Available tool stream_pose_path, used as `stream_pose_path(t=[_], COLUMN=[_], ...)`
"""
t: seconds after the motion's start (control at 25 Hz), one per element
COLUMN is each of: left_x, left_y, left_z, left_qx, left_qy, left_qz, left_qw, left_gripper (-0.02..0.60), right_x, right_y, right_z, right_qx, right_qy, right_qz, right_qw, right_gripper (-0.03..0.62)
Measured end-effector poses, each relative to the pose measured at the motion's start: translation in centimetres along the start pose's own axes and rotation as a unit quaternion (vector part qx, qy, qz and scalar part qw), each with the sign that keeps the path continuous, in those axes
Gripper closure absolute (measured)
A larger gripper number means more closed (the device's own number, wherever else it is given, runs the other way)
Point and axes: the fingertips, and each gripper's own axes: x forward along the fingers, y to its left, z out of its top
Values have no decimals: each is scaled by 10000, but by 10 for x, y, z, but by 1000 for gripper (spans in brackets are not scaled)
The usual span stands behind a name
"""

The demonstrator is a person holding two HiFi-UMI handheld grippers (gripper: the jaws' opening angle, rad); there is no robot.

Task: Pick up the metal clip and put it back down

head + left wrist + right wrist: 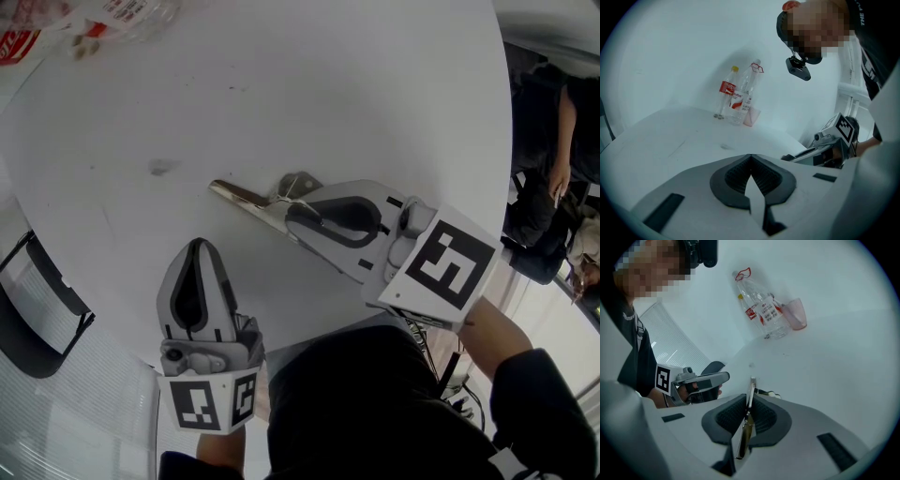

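Note:
The metal clip (242, 195) is a long shiny strip with a wire loop, over the middle of the round white table (309, 84). My right gripper (289, 210) is shut on it, and its far end sticks out past the fingertips to the left. In the right gripper view the clip (748, 411) stands on edge between the dark pads (726, 418). Whether it touches the table I cannot tell. My left gripper (198, 246) is near the table's front edge, apart from the clip. Its jaws (750, 158) meet at the tips with nothing between them.
Clear plastic bottles (761, 310) and a pink cup (797, 315) stand at the table's far edge, the bottles (112, 19) at top left in the head view. A dark chair (37, 319) is beside the table on the left. A person (562, 141) is at the right.

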Motion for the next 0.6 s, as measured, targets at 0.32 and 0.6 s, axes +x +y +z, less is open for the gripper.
stream_pose_path(t=[0.32,0.6], left_x=[-7,-13], left_y=[-9,-18], left_z=[9,17], left_qx=[79,181], left_qy=[-62,-150], left_qz=[-46,-118], left_qw=[9999,9997], left_gripper=[568,569], right_x=[-12,-24], right_y=[2,4], right_z=[9,14], right_qx=[-154,-258], right_qy=[-173,-377], right_qz=[-189,-316], right_qw=[9996,9985], right_gripper=[556,559])
